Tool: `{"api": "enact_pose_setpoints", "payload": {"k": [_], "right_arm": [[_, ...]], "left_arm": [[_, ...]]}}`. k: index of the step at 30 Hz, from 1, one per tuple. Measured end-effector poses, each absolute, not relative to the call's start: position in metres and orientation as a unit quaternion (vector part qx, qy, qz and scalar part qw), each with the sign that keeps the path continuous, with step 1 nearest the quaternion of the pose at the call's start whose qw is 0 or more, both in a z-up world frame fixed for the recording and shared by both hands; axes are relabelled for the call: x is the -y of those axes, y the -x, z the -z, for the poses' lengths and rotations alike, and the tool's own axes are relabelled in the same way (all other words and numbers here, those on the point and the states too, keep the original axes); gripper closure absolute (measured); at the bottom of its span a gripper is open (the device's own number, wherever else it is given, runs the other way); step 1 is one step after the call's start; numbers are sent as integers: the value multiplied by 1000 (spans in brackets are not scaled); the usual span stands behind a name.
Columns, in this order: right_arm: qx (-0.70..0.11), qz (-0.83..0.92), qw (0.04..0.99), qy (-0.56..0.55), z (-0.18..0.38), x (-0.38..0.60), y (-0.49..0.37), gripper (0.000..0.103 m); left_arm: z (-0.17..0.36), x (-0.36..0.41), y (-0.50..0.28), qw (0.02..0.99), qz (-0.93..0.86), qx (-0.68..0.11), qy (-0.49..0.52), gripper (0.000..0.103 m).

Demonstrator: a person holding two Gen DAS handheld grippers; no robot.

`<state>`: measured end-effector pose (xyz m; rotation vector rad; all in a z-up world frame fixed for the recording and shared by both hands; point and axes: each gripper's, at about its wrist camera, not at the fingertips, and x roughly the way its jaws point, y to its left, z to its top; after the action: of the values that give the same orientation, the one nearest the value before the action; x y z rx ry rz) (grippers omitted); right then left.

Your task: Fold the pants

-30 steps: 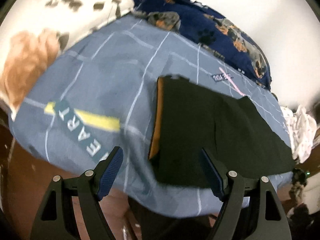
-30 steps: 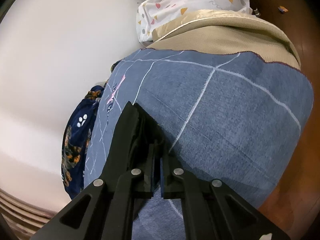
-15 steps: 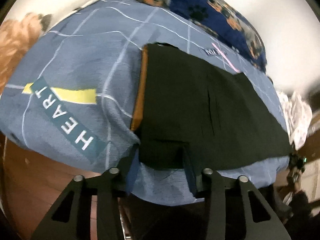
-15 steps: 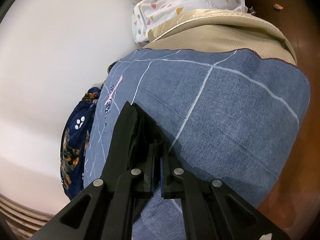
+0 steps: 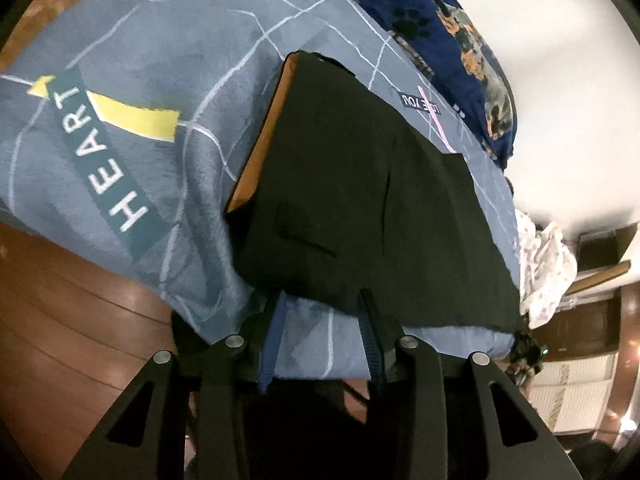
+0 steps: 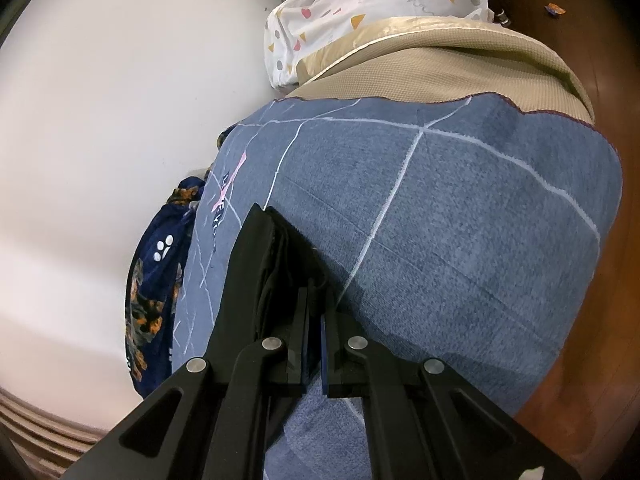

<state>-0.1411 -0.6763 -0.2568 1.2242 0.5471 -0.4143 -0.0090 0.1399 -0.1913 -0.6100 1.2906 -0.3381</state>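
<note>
Black pants (image 5: pixel 360 200) with an orange lining along the left edge lie flat on a blue blanket (image 5: pixel 160 80). My left gripper (image 5: pixel 322 300) is open, its blue-padded fingers straddling the near edge of the pants, with the tips hidden under the cloth. My right gripper (image 6: pixel 314 304) is shut on a bunched black fold of the pants (image 6: pixel 276 252), held low over the blanket (image 6: pixel 440 220).
The blanket covers a bed, printed HEART (image 5: pixel 100 160). A navy animal-print cover (image 5: pixel 460 40) lies at the far side. A white patterned cloth (image 6: pixel 360 12) and a beige quilt (image 6: pixel 440 64) lie at the bed's end. Brown wooden floor (image 5: pixel 60 320) lies beyond the near edge.
My left gripper has moved forward to the near edge of the pants and its jaws have narrowed around it. The right gripper has stayed shut on the pants.
</note>
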Motion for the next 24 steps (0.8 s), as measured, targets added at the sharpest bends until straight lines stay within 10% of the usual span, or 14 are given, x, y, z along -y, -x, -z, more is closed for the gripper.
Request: {"api": "enact_pose_setpoints", "payload": {"k": [9, 24], "right_arm": [[-257, 193, 766, -557, 257, 676, 140, 102], [-250, 190, 766, -562, 260, 679, 144, 102]], "left_arm": [[179, -135, 1, 792, 96, -551, 246, 89], [192, -138, 1, 806, 70, -544, 223, 90]]}}
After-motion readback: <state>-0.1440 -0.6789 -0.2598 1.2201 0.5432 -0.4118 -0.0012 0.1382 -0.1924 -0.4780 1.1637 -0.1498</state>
